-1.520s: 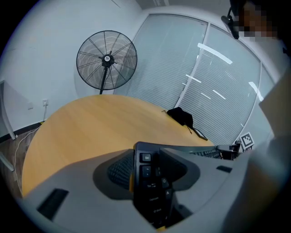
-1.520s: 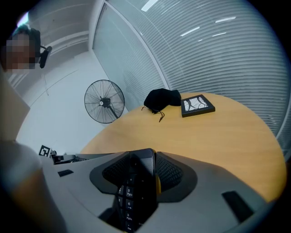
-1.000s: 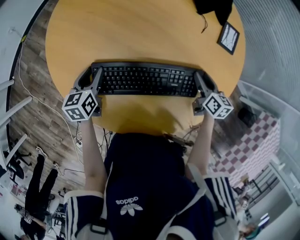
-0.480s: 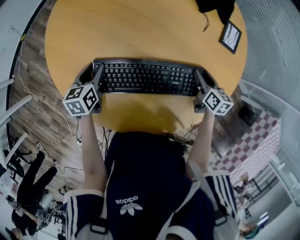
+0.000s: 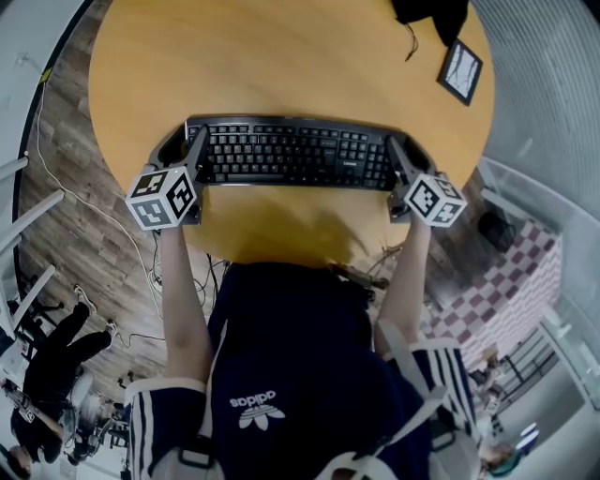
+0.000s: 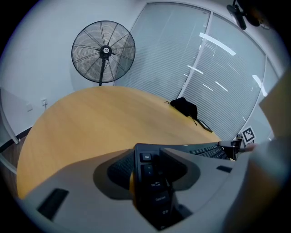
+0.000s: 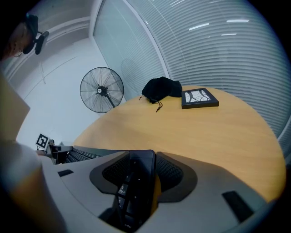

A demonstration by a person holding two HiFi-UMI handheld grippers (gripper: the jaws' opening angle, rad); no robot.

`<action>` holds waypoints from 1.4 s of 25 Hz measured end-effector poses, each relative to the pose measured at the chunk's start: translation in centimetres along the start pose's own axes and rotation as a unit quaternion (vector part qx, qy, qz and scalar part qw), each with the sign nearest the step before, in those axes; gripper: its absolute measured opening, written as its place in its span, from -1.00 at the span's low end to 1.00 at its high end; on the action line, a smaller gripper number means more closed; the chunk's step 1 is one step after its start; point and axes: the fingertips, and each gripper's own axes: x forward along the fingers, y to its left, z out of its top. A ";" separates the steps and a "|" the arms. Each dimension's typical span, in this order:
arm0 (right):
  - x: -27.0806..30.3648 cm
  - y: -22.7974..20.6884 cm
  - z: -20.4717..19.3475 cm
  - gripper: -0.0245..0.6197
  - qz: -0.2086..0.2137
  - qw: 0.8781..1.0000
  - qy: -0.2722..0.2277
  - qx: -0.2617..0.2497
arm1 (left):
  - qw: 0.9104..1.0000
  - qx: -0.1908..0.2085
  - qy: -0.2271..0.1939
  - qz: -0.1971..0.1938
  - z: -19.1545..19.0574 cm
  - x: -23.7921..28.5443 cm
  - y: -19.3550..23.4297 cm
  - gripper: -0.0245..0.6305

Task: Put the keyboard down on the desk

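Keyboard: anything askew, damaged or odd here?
Nothing stands out. The keyboard runs about parallel to the near edge of the desk. The left gripper is shut on its left end and the right gripper on its right end. The black pouch and framed picture lie apart, far right.

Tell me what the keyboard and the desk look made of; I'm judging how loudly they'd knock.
The keyboard looks like matte black plastic: moulded keys, pale printed legends, little glare. The desk looks like wood or wood-look laminate, smooth satin: even honey colour, soft sheen; which one can't be told.
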 end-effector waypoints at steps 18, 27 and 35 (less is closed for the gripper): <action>-1.1 -0.1 1.6 -0.37 -0.033 0.998 -0.038 -0.037 | 0.998 0.053 -0.020 0.034 1.3 -0.4 -0.4 -0.40; -5.6 5.2 5.5 -0.80 -0.027 0.990 -0.124 -0.067 | 0.988 0.118 -0.104 0.000 6.3 -4.1 -4.2 -0.83; -10.2 10.4 6.9 -0.91 -0.013 0.978 -0.188 -0.094 | 0.969 0.161 -0.188 -0.016 10.1 -9.3 -8.9 -0.92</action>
